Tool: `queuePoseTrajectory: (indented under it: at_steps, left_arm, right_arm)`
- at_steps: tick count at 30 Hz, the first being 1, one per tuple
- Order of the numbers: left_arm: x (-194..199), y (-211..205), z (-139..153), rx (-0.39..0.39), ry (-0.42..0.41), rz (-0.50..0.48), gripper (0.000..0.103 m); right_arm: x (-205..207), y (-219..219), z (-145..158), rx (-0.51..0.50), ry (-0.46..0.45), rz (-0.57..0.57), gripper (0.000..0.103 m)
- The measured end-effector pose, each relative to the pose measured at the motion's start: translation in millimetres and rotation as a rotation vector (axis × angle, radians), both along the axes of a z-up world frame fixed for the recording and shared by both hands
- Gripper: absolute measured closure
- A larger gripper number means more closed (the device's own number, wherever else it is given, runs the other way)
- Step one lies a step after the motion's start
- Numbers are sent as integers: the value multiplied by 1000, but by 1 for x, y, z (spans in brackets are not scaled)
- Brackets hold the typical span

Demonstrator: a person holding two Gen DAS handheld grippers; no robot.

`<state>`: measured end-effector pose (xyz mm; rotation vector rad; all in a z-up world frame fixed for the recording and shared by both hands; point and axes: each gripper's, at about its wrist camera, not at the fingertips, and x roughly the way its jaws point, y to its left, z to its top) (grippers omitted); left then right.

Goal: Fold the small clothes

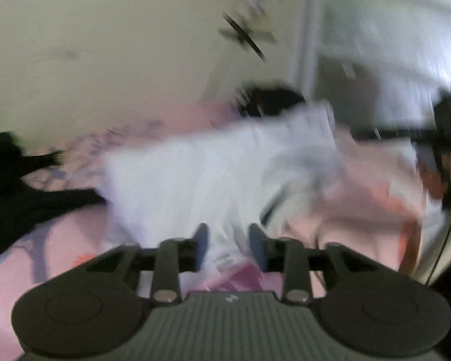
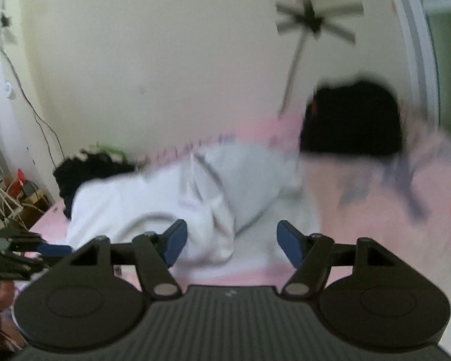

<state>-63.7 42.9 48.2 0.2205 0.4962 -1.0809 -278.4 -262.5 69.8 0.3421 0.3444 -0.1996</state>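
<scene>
A white garment [image 1: 213, 177] lies crumpled on the pink bedsheet [image 1: 360, 210]. Both views are blurred by motion. My left gripper [image 1: 229, 245] sits at the garment's near edge with white cloth between its blue pads; the jaws stand partly apart and the grip is unclear. In the right wrist view the white garment [image 2: 177, 198] lies just ahead. My right gripper [image 2: 231, 240] is open wide, its left pad [image 2: 176, 240] touching the cloth, nothing held. The left gripper [image 2: 21, 255] shows at the far left of this view.
Black clothes lie at the left [image 1: 12, 198] and by the wall [image 2: 351, 117]. A dark pile [image 2: 87, 168] sits beyond the garment. Cables and clutter [image 2: 15, 192] lie off the bed's left side. A cream wall [image 2: 165, 60] stands behind.
</scene>
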Motion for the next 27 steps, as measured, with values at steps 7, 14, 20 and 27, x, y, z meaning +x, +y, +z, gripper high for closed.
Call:
queuePoseTrajectory:
  at_steps: [7,14,20,27]
  left_arm:
    - [73,5,23,-124,158,262,58]
    - [86,-54,2,-40,196,262,70]
    - [94,-49,-15,26,216,335,100]
    - [100,-55,-27,89,175,401,98]
  right_arm:
    - [34,-23,31,92,-135,-21,18]
    - [87,-8,-2,23,75,-35,102]
    - [46,-67,-45,175,121,-217,103]
    - [33,-65,-59,222,101,-210,103]
